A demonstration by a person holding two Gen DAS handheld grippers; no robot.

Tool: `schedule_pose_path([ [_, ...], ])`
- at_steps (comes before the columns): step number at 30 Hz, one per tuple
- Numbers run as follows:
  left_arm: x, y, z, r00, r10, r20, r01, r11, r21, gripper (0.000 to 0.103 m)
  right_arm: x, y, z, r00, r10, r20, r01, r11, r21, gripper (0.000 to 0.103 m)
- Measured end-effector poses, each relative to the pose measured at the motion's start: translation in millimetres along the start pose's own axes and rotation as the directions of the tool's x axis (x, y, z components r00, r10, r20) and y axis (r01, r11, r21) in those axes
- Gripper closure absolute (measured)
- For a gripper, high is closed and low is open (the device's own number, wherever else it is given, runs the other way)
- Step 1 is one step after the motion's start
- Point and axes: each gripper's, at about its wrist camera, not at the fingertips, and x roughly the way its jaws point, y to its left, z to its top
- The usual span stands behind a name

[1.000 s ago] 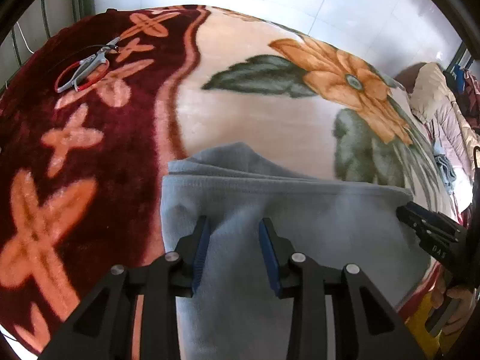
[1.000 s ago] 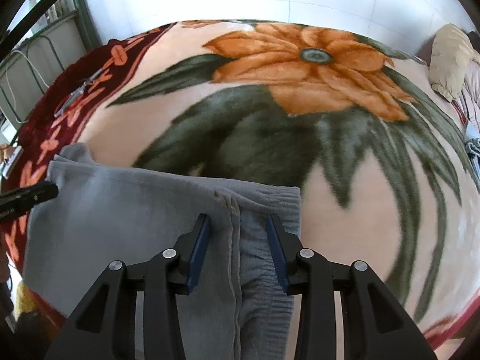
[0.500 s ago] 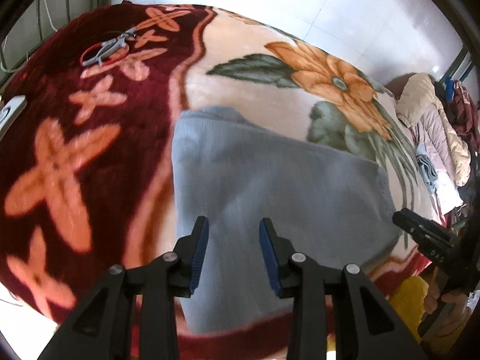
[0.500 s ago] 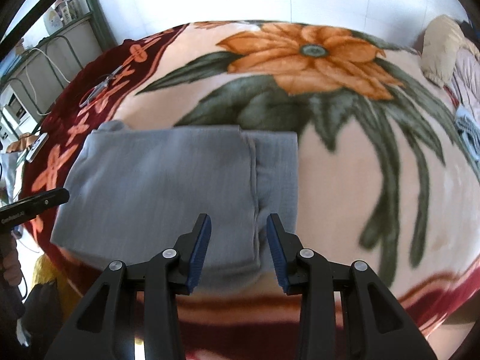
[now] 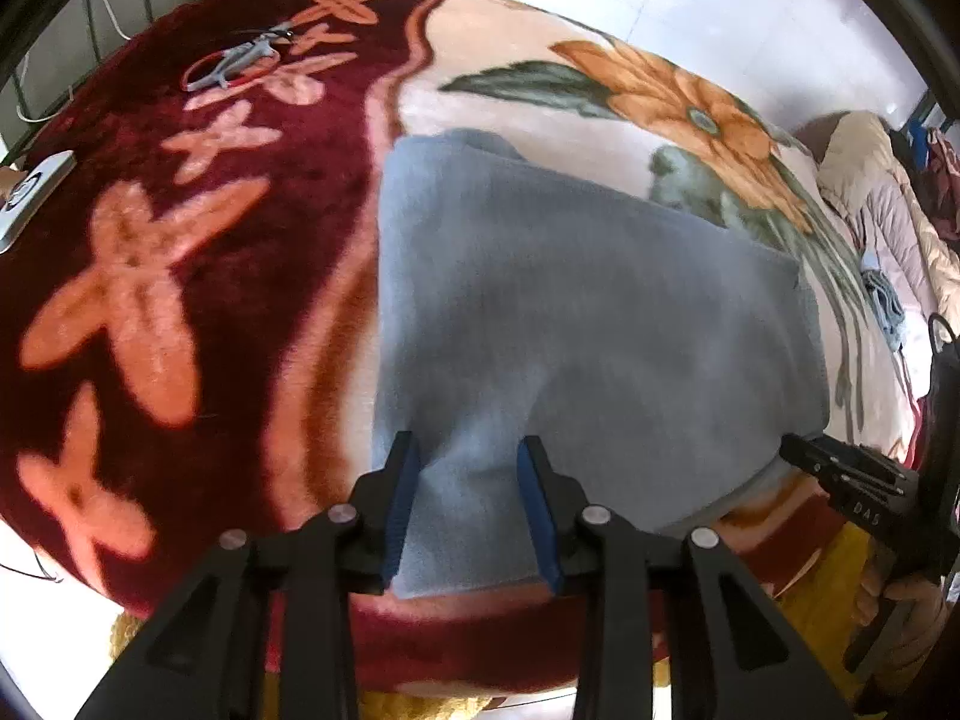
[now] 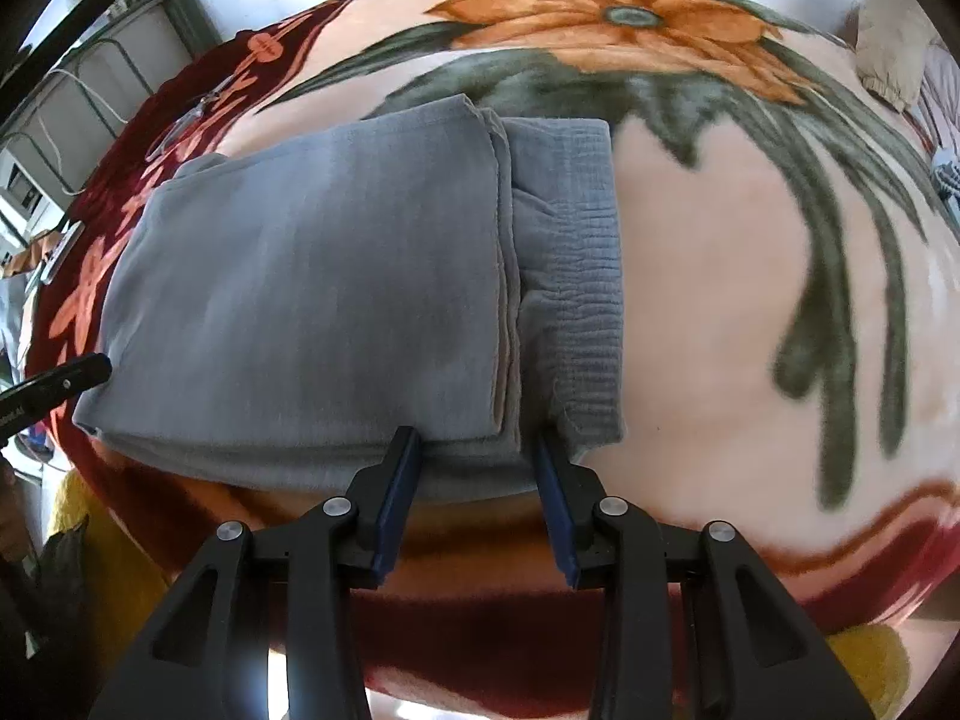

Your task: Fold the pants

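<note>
The grey pants [image 5: 576, 324] lie folded into a flat rectangle on the floral blanket [image 5: 180, 276], near its front edge. In the right wrist view the pants [image 6: 324, 276] show the folded legs on top and the ribbed waistband [image 6: 570, 264] at the right end. My left gripper [image 5: 468, 474] is open and empty, above the pants' near left corner. My right gripper [image 6: 480, 462] is open and empty, at the near edge by the waistband. The right gripper also shows in the left wrist view [image 5: 852, 480], and the left gripper's tip in the right wrist view [image 6: 60, 384].
Scissors with red handles [image 5: 234, 63] lie on the dark red border at the far left. A white device [image 5: 30, 192] sits at the left edge. Piled clothes [image 5: 870, 192] lie at the far right. A yellow surface [image 6: 864, 654] shows below the blanket's front edge.
Both grippers have pulled back toward the front edge of the blanket, away from the pants. The folded pants stay flat, and more of them is in view.
</note>
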Motion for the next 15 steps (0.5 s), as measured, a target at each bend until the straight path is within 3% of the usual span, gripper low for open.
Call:
schedule_pose_path([
  [5,-8.7,9.1,-4.3,0.998,0.064,0.007,-0.064,0.998,-0.004,0.055,-13.2,4.8,-6.3,1.0,0.008,0.005,-0.008,1.0,-0.011,0.064],
  [15,-6.8,25.9,-3.0,0.999,0.052,-0.014,-0.053,0.997,-0.061,0.035,-47.7,21.6,-10.9,0.997,0.035,0.061,-0.035,0.999,-0.007,0.064],
])
